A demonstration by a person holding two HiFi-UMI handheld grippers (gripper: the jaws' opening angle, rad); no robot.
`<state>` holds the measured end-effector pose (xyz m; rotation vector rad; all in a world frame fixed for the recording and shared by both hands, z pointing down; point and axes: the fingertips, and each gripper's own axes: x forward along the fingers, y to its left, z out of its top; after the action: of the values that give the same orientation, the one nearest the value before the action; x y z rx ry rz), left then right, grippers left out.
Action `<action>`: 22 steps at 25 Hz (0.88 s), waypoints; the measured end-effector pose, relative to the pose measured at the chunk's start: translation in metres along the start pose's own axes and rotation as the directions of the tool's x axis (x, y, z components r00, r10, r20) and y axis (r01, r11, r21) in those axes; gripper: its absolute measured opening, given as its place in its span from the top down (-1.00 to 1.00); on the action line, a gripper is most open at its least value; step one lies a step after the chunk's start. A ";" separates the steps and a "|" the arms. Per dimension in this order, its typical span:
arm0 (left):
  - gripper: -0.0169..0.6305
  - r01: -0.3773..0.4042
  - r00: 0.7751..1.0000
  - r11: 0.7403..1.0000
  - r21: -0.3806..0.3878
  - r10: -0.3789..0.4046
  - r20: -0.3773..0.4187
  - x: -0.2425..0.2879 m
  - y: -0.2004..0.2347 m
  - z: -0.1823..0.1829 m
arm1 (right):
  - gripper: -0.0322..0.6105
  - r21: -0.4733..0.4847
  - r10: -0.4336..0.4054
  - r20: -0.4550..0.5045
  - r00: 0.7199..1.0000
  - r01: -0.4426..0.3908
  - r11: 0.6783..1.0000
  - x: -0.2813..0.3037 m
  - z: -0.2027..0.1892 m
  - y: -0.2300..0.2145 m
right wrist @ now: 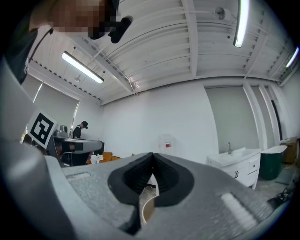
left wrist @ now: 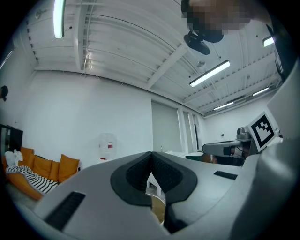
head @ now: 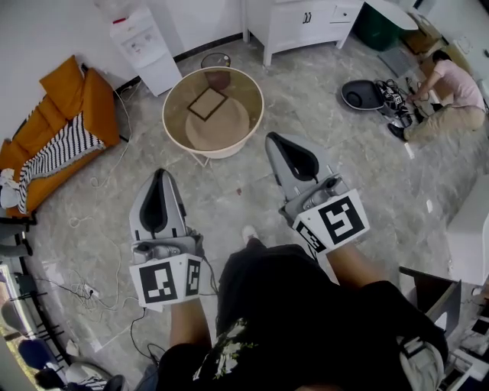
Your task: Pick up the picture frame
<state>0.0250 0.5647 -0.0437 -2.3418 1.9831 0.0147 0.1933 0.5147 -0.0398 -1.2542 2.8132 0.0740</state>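
A dark square picture frame (head: pixel 207 103) lies flat on a round glass-topped table (head: pixel 252 126) with a cream rim, up the middle of the head view. My left gripper (head: pixel 159 174) is held level, short of the table at lower left, jaws shut and empty. My right gripper (head: pixel 273 139) is also level, its tips close to the table's right rim, jaws shut and empty. In the left gripper view the left gripper (left wrist: pixel 151 153) shows its pads meeting, with a sliver of table rim (left wrist: pixel 161 208) below. The right gripper (right wrist: pixel 152 154) shows the same in its own view.
An orange sofa (head: pixel 65 114) with a striped blanket stands at left, a white water dispenser (head: pixel 144 47) and a small bin (head: pixel 216 65) behind the table. A white cabinet (head: pixel 306 23) is at back. A person (head: pixel 447 95) crouches on the floor at right. Cables (head: pixel 99 294) lie at lower left.
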 end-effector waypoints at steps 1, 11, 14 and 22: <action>0.91 0.001 1.000 1.000 -0.003 -0.001 -0.003 0.003 0.007 -0.003 | 0.91 -0.005 -0.003 0.001 1.000 0.003 1.000 0.007 0.000 0.002; 0.91 0.031 0.999 0.999 -0.018 -0.031 0.009 0.027 0.041 -0.010 | 0.91 -0.028 -0.040 0.001 0.999 0.040 0.999 0.042 -0.004 0.005; 0.91 0.039 0.999 0.999 -0.036 -0.039 -0.006 0.027 0.039 -0.020 | 0.91 -0.033 -0.050 -0.013 0.999 0.049 0.998 0.041 -0.009 0.004; 0.91 0.051 0.999 0.998 -0.030 -0.052 -0.012 0.047 0.033 -0.029 | 0.91 -0.019 -0.047 -0.024 0.999 0.046 0.999 0.052 -0.024 -0.016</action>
<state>-0.0008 0.5112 -0.0187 -2.4163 1.9409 0.0262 0.1695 0.4634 -0.0200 -1.3328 2.8080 0.0828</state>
